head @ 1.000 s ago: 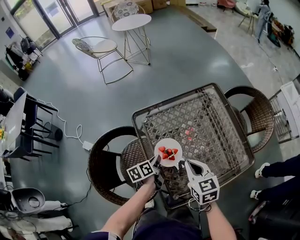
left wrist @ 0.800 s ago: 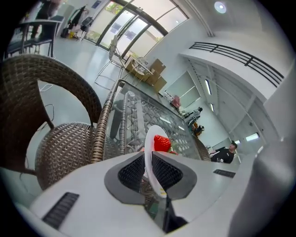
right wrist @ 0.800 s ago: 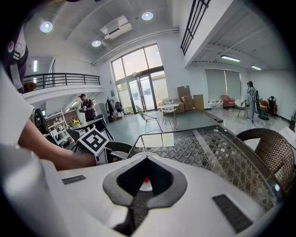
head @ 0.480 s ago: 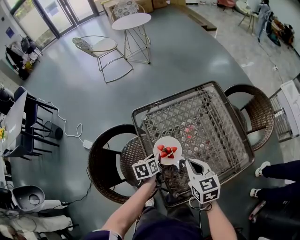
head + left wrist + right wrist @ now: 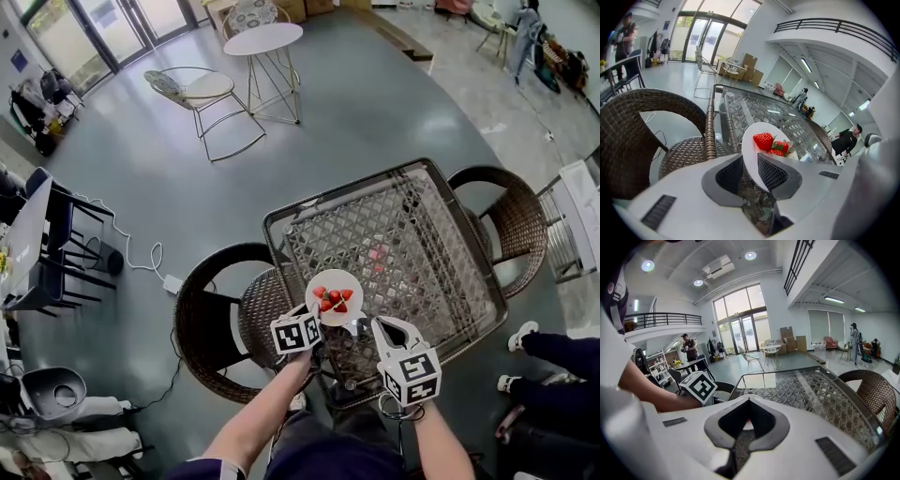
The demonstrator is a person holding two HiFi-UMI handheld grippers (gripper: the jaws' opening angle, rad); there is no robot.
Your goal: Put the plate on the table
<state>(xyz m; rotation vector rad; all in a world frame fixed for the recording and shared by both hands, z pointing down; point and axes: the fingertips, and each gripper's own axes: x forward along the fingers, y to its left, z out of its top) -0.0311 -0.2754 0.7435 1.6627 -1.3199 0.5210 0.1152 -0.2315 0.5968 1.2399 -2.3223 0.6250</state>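
Observation:
A small white plate [image 5: 335, 298] with a few strawberries [image 5: 331, 301] lies on the near left corner of the glass-topped lattice table [image 5: 412, 225]. My left gripper [image 5: 317, 322] is at the plate's near rim. In the left gripper view the plate [image 5: 751, 149] runs edge-on between the jaws, which have just been opening; a gap shows beside the left pad, so the left gripper [image 5: 750, 161] is open. My right gripper [image 5: 376, 327] hovers just right of the plate, apart from it. In its own view the right gripper [image 5: 749, 401] has its tips together with nothing held.
A dark wicker chair [image 5: 208, 328] stands against the table's near left side, another [image 5: 514, 220] at its far right. Something red [image 5: 378, 258] shows under the glass. A person's legs [image 5: 553, 349] are at the right. A white round table [image 5: 263, 42] stands far off.
The left gripper has rolled and its marker cube has shifted right toward the plate, and its jaws have widened around the rim. The plate and the right gripper have stayed put.

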